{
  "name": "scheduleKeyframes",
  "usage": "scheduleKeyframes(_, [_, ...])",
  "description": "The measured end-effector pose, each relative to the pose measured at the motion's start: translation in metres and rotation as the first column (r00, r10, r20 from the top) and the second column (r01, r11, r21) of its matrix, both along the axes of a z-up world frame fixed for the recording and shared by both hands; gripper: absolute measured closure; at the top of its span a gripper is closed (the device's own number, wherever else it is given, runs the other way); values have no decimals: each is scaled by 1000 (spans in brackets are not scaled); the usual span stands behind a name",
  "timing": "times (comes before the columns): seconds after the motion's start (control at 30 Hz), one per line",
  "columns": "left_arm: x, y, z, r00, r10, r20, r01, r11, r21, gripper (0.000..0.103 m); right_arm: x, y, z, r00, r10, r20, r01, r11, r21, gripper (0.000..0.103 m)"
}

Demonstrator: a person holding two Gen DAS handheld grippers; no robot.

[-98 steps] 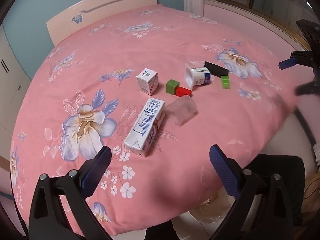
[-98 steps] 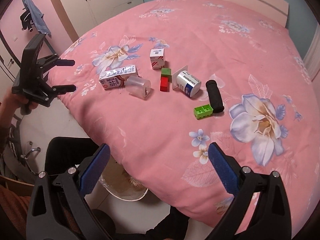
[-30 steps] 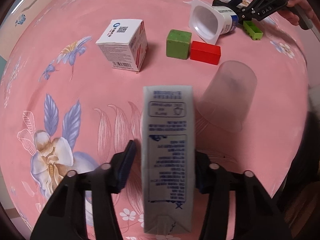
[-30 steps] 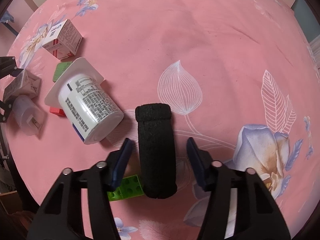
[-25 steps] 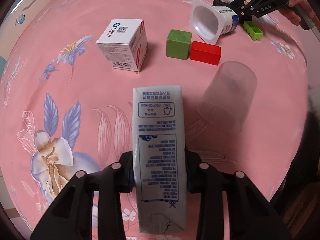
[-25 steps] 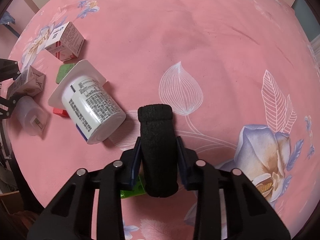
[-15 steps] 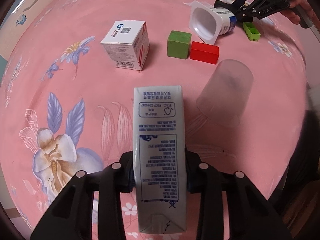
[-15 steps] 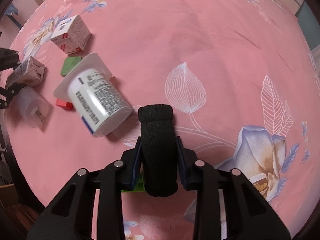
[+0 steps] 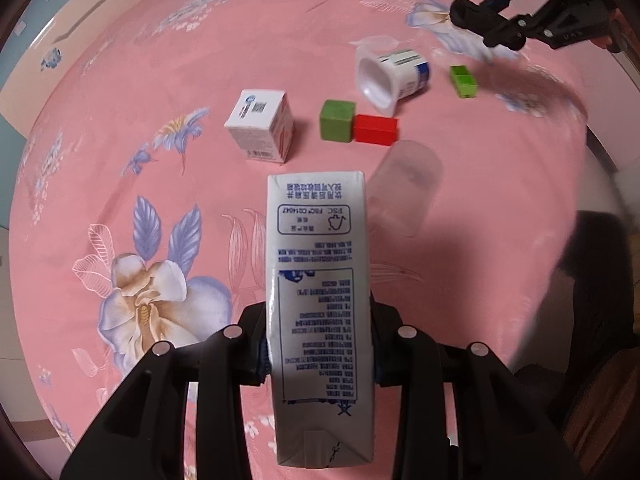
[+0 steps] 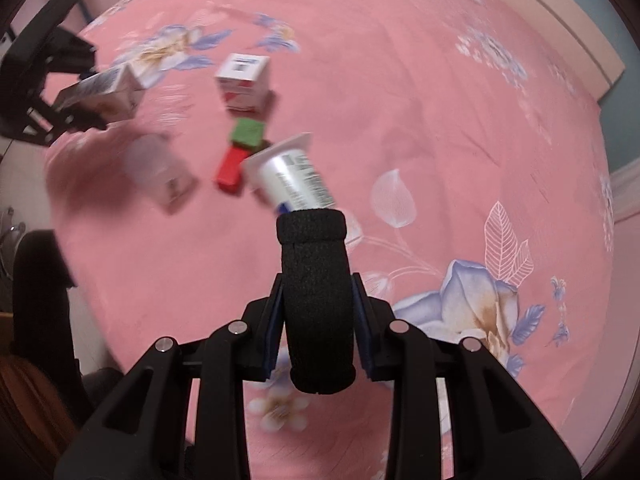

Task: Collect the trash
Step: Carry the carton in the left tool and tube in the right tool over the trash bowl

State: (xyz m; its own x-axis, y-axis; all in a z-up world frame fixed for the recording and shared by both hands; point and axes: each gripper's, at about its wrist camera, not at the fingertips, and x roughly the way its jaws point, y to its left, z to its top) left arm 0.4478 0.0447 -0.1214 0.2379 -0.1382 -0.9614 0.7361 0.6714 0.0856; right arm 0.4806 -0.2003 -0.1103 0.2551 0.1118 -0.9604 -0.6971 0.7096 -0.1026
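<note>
Two tongs are clamped: left tongs (image 9: 318,354) on a milk carton (image 9: 318,308), right tongs (image 10: 318,326) on a black foam roll (image 10: 316,300), above the bed (image 9: 120,80).

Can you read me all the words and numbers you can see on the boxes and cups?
"FSC": on the milk carton held in the left claw; seen upside down, the code beside it and the Chinese lines are too small to read.
Small white box: a square code and a blue logo, words too small.
Yogurt cup: label print too blurred.
Black foam roll in the right claw: no writing.
</note>
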Motion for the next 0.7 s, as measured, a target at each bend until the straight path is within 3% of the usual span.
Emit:
scheduleKeyframes(0.23, [-35, -2, 28, 999, -40, 22, 40, 999, -3, 65, -52, -1, 18, 997, 73, -3, -73, 997, 8, 71])
scheduleKeyframes(0.7, [-98, -17, 47, 992, -121, 39, 120, 993, 9, 65, -152, 12, 39, 979, 203, 26, -203, 979, -9, 71])
